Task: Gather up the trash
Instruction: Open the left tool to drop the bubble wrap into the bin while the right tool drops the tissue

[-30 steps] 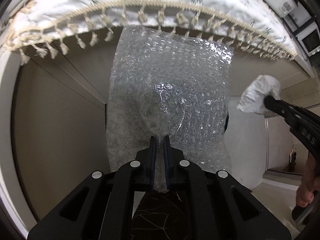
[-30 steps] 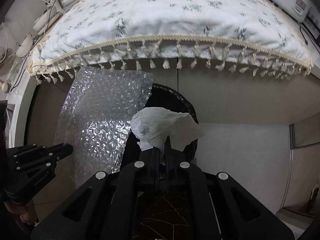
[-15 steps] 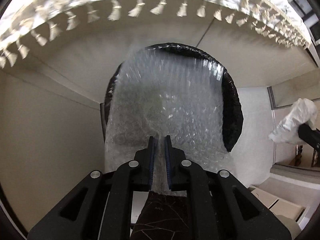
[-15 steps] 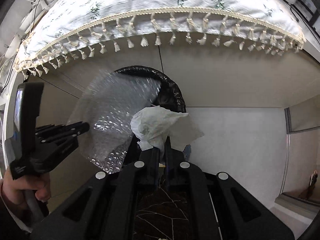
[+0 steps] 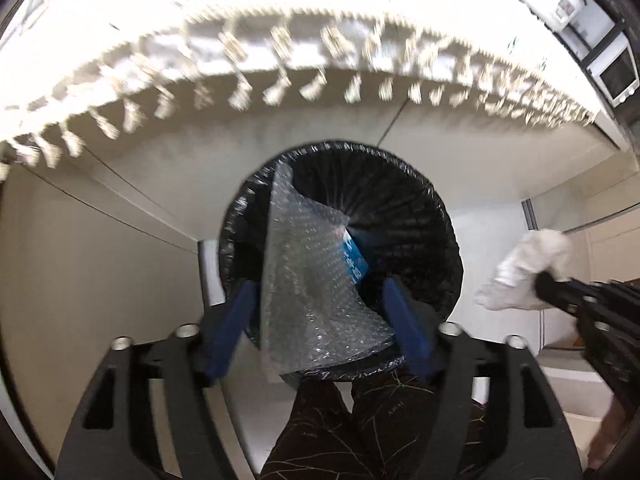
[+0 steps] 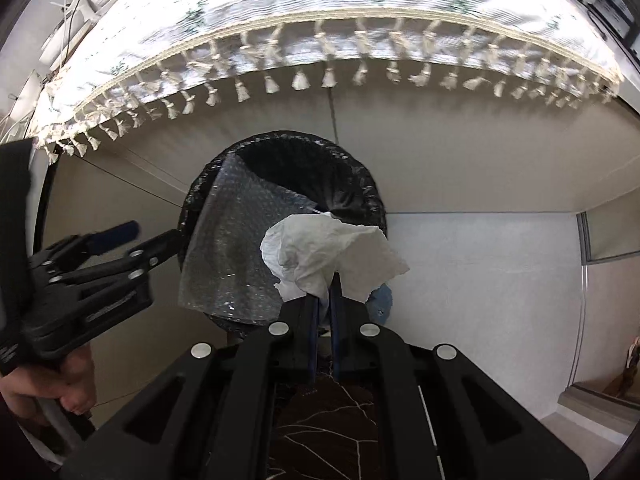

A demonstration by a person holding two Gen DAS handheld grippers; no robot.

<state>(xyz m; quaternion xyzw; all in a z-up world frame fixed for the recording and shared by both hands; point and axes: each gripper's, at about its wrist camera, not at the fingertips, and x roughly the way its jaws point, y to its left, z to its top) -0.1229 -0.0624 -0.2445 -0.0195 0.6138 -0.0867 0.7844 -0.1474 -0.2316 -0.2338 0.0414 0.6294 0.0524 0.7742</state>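
A round bin lined with a black bag (image 5: 404, 184) stands on the floor under the table edge. A sheet of bubble wrap (image 5: 308, 280) lies loose across its mouth, leaning on the left rim; it also shows in the right wrist view (image 6: 236, 248). My left gripper (image 5: 320, 320) is open just above the bin's near rim, its blue pads either side of the sheet. My right gripper (image 6: 326, 280) is shut on a crumpled white tissue (image 6: 328, 248), held near the bin's right side; the tissue also shows in the left wrist view (image 5: 528, 272).
A white floral tablecloth with a tasselled fringe (image 6: 320, 40) overhangs above the bin (image 6: 344, 172). A blue package (image 5: 354, 262) lies inside the bin. Beige cabinet fronts (image 5: 100, 260) stand to the left, pale floor (image 6: 480, 280) to the right. White appliances (image 5: 560, 0) sit at top right.
My left gripper has opened and let go of the bubble wrap, which has dropped onto the bin's mouth. My right gripper has kept hold of the tissue and moved closer over the bin.
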